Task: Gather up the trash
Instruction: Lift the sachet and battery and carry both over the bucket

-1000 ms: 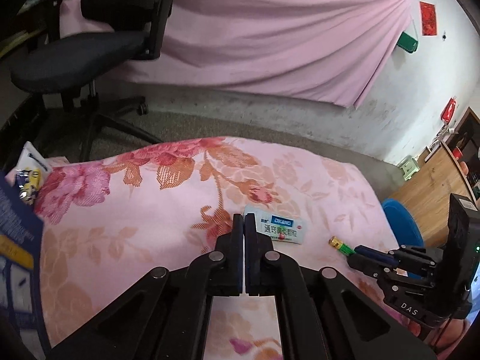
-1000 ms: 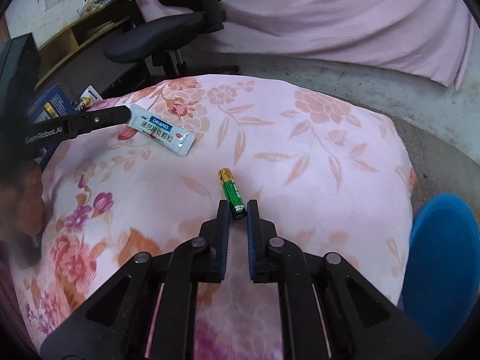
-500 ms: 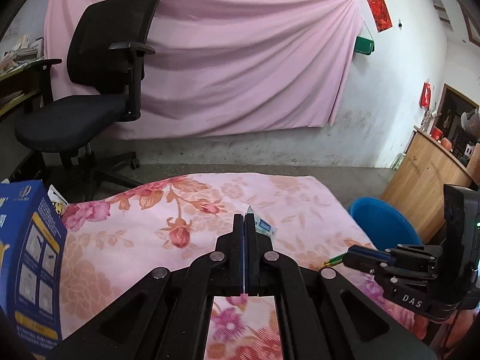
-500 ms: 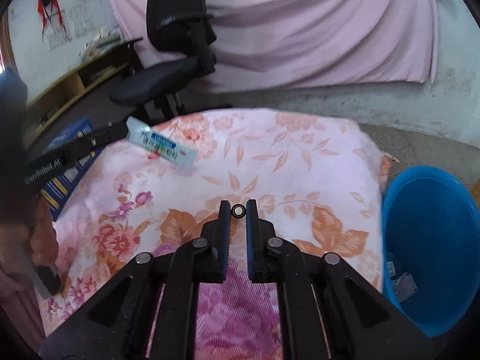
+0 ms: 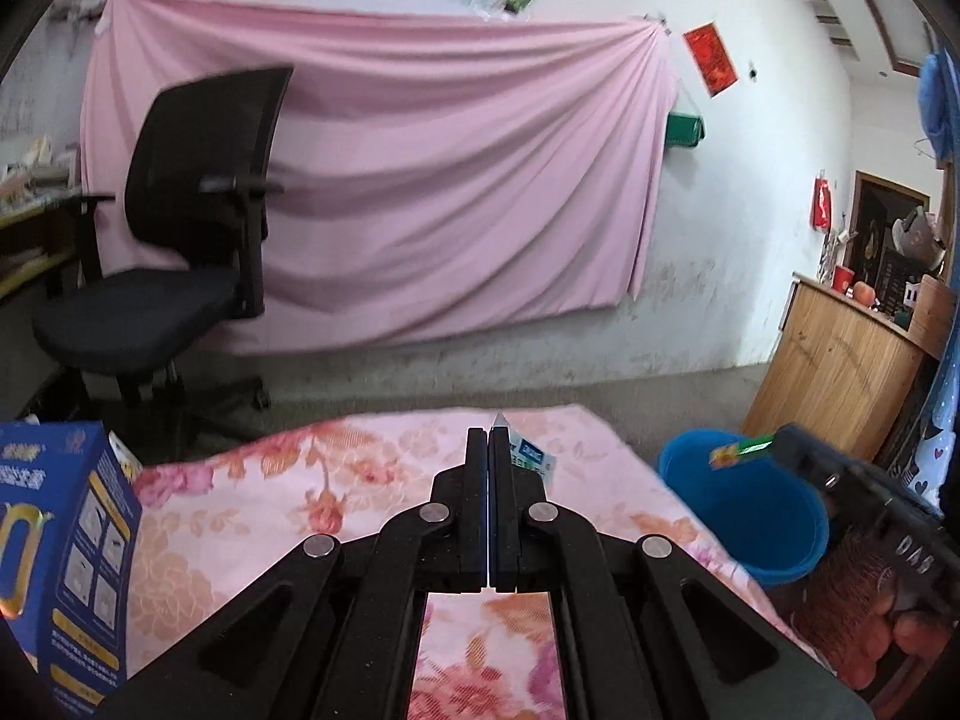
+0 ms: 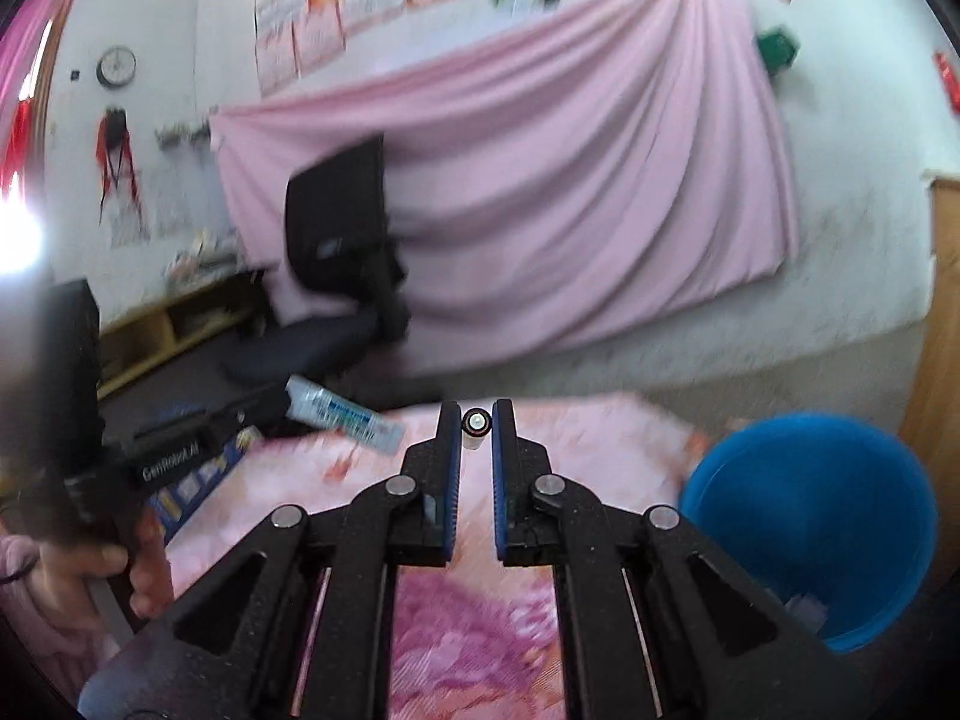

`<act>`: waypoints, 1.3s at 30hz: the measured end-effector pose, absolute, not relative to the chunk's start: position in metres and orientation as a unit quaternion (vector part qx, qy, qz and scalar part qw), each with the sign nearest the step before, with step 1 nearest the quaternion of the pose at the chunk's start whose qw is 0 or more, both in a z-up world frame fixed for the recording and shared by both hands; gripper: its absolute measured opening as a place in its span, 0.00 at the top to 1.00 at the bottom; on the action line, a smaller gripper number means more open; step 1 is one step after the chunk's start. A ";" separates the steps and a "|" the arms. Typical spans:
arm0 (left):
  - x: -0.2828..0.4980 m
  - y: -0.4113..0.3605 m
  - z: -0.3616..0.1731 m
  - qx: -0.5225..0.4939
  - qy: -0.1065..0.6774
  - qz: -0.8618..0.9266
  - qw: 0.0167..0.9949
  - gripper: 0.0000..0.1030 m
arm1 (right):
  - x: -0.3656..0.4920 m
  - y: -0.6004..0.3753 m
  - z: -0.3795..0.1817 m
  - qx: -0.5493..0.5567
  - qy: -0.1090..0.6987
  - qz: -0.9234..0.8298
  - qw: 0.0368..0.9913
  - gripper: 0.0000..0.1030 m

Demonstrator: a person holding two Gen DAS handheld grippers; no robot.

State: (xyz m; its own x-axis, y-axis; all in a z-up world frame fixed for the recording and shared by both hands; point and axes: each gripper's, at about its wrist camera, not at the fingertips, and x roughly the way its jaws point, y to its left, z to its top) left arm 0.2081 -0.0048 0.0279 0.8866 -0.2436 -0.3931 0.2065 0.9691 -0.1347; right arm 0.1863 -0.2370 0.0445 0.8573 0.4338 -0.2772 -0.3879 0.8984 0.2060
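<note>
Now both tools are up in the air, and each one has picked up a piece of trash. A second ago the battery and the packet were lying on the flowery counter; both have been lifted off it.

Close up, the right gripper [image 6: 477, 423] has its fingers squeezed on the little green battery [image 6: 476, 421], whose round end points at the camera. The left gripper [image 5: 490, 441] has its fingers pressed tight together on the white and blue packet [image 5: 531, 456], which sticks out past the tips. From the right wrist view the packet [image 6: 342, 414] hangs out in the air.

A bit farther off, the flowery counter [image 5: 270, 498] is below them, with a blue box [image 5: 54, 552] standing at its left edge. Off the counter's right side sits the blue bin [image 6: 816, 516].

I think the next job is to carry both pieces over the bin and let go. The battery is already near it.
</note>
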 end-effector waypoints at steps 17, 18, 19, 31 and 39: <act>0.173 -0.112 0.097 -0.008 0.032 -0.189 0.981 1.00 | 0.134 -0.320 0.107 0.047 -0.038 0.073 0.995 0.64; 0.173 -0.121 0.099 -0.007 0.028 -0.195 0.980 1.00 | 0.132 -0.323 0.107 0.047 -0.039 0.068 0.996 0.64; 0.172 -0.128 0.100 -0.005 0.026 -0.199 0.980 1.00 | 0.133 -0.329 0.106 0.047 -0.037 0.060 0.996 0.64; 0.183 -0.225 0.081 0.027 0.046 -0.252 0.966 1.00 | 0.134 -0.387 0.071 0.080 0.000 0.008 0.997 0.64; 0.201 -0.259 0.054 0.057 0.109 -0.273 0.954 1.00 | 0.144 -0.404 0.042 0.091 0.063 0.004 0.994 0.64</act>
